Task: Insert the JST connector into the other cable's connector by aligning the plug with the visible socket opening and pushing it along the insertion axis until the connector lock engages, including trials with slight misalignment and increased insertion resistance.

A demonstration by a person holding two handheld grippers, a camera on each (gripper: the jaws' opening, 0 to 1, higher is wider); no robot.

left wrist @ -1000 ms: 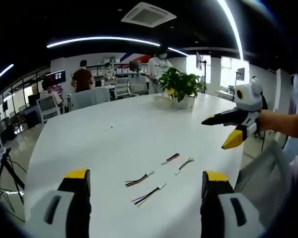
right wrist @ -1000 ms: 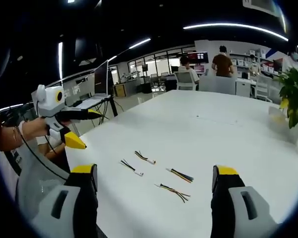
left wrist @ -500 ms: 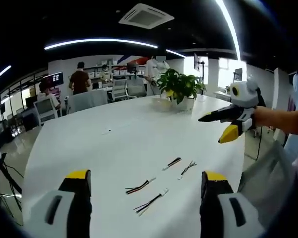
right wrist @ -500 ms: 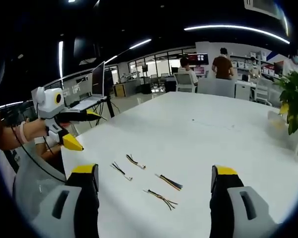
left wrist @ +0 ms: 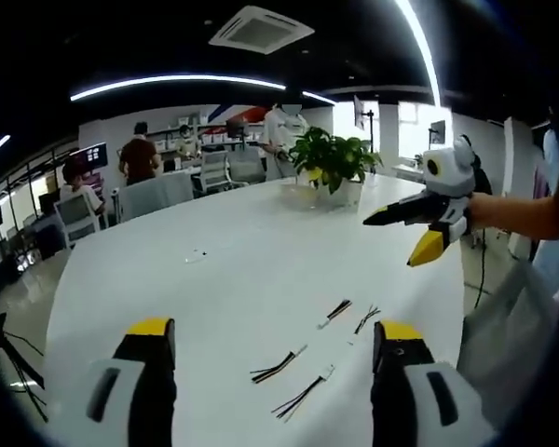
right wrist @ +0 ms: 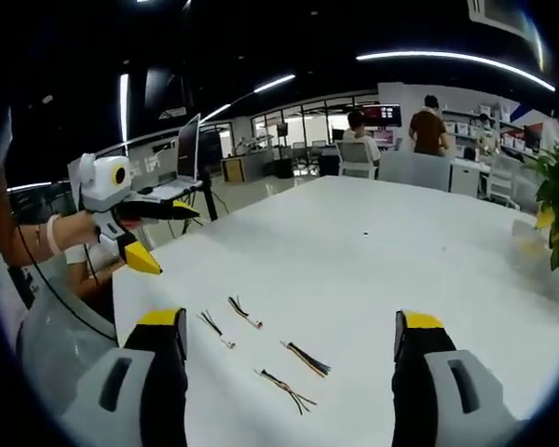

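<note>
White table [left wrist: 214, 279] holds four cables [right wrist: 306, 358]; both jaws apart.

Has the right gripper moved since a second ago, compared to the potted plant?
Yes. In the left gripper view the right gripper sits closer to the potted plant and higher against it than before, jaws open.

Large white oval table [left wrist: 233, 251]. Near its edge, four short JST cable pieces [left wrist: 274, 367] lying loose and apart, multicoloured wires ending in small white connectors. At the far end, a potted green plant [left wrist: 334, 160].
</note>
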